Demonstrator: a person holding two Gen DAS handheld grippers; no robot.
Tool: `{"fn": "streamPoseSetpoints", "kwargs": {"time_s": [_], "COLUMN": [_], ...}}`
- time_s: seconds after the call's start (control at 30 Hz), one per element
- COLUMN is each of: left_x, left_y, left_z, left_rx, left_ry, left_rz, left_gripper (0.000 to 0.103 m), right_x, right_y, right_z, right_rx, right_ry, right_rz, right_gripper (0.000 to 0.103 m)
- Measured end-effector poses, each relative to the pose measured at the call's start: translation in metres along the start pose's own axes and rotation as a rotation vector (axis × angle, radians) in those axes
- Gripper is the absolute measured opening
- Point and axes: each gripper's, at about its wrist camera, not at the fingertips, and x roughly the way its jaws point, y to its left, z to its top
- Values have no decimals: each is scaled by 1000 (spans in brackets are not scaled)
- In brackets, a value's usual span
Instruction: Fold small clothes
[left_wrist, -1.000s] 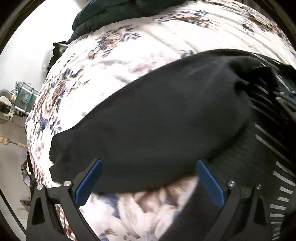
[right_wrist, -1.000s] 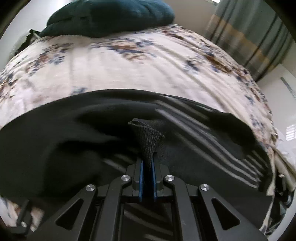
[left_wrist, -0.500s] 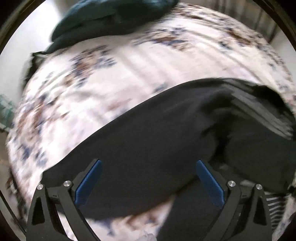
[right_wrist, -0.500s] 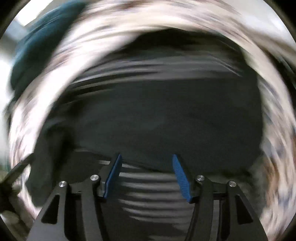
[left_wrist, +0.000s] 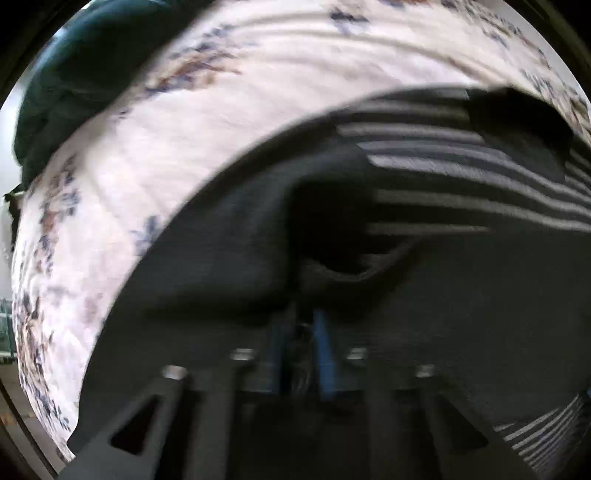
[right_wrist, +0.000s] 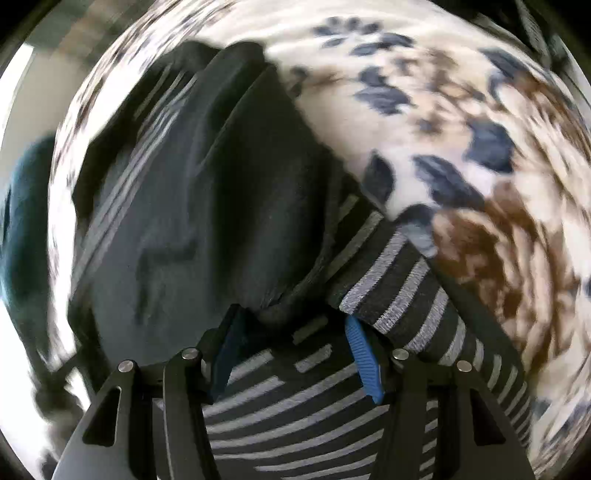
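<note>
A black knit garment with grey stripes (left_wrist: 461, 173) lies on a floral bedspread (left_wrist: 207, 122). In the left wrist view my left gripper (left_wrist: 299, 332) is shut on a fold of the garment's dark cloth, low in the middle. In the right wrist view the same garment (right_wrist: 207, 206) lies folded over, with a striped sleeve (right_wrist: 402, 295) at the lower right. My right gripper (right_wrist: 291, 354) is open over the striped cloth, its blue pads (right_wrist: 364, 362) apart and holding nothing. Both views are blurred by motion.
A dark teal blanket (left_wrist: 74, 70) lies at the far left end of the bed and shows at the left edge of the right wrist view (right_wrist: 22, 221). The bedspread (right_wrist: 461, 129) stretches to the right of the garment.
My right gripper let go of the knit fold and opened, then swung round over the striped part. My left gripper moved in over the garment and closed on its cloth.
</note>
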Motion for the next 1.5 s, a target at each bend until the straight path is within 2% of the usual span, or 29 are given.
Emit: {"fn": "streamPoseSetpoints", "kwargs": {"time_s": [0.1, 0.23, 0.37, 0.43, 0.5, 0.6, 0.63, 0.67, 0.7, 0.73, 0.77, 0.8, 0.9, 1.03, 1.07, 1.13, 1.23, 1.37, 1.43, 1.47, 1.5], "left_x": [-17, -30, -31, -25, -22, -40, -44, -50, -55, -60, -62, -63, -62, -73, -80, -90, -98, -74, -54, -43, -35], "left_y": [22, 30, 35, 33, 33, 33, 35, 39, 43, 47, 50, 54, 77, 126, 146, 172, 222, 288, 310, 318, 325], "left_z": [-7, -8, -5, -4, -3, -14, -16, -21, -27, -31, -34, -39, -52, -92, -115, -151, -223, -307, -327, -334, -339], "left_rx": [-68, -85, -122, -146, -180, -213, -227, -250, -276, -291, -297, -304, -362, -523, -598, -700, -910, -1199, -1293, -1333, -1367], "left_ry": [-54, -90, -89, -58, -35, -63, -70, -78, -95, -106, -112, -118, -96, -68, -59, -38, 16, 84, 107, 111, 112], "left_rz": [-64, -63, -68, -82, -119, -171, -188, -214, -217, -189, -164, -151, -112, -133, -165, -164, -153, -152, -168, -179, -183], "left_gripper": [6, 3, 3, 3, 5, 7, 15, 26, 34, 62, 90, 95, 95, 95, 95, 95, 95, 94, 93, 83, 79], "right_x": [4, 10, 14, 16, 19, 14, 8, 2, 0, -2, -6, -8, -10, -3, -3, 1, 9, 18, 24, 27, 28], "right_y": [9, 5, 3, -4, -5, 6, 11, 15, 20, 26, 35, 43, 74, 115, 126, 150, 173, 183, 182, 182, 182], "right_z": [2, 13, 29, 39, 54, 69, 72, 73, 70, 67, 60, 58, 39, 15, 7, -11, -32, -48, -51, -54, -56], "right_rx": [-155, -237, -239, -226, -214, -228, -237, -246, -252, -264, -284, -297, -342, -359, -368, -400, -457, -495, -488, -480, -473], "right_ry": [-40, -133, -210, -222, -195, -142, -133, -122, -117, -115, -116, -118, -131, -87, -83, -68, -30, 4, 16, 21, 22], "right_rz": [-80, -205, -294, -318, -324, -350, -349, -334, -330, -333, -334, -338, -338, -279, -272, -265, -283, -293, -304, -312, -317], "right_gripper": [52, 35, 35, 37, 37, 46, 60, 75, 81, 89, 93, 94, 101, 102, 102, 102, 102, 102, 102, 102, 102]}}
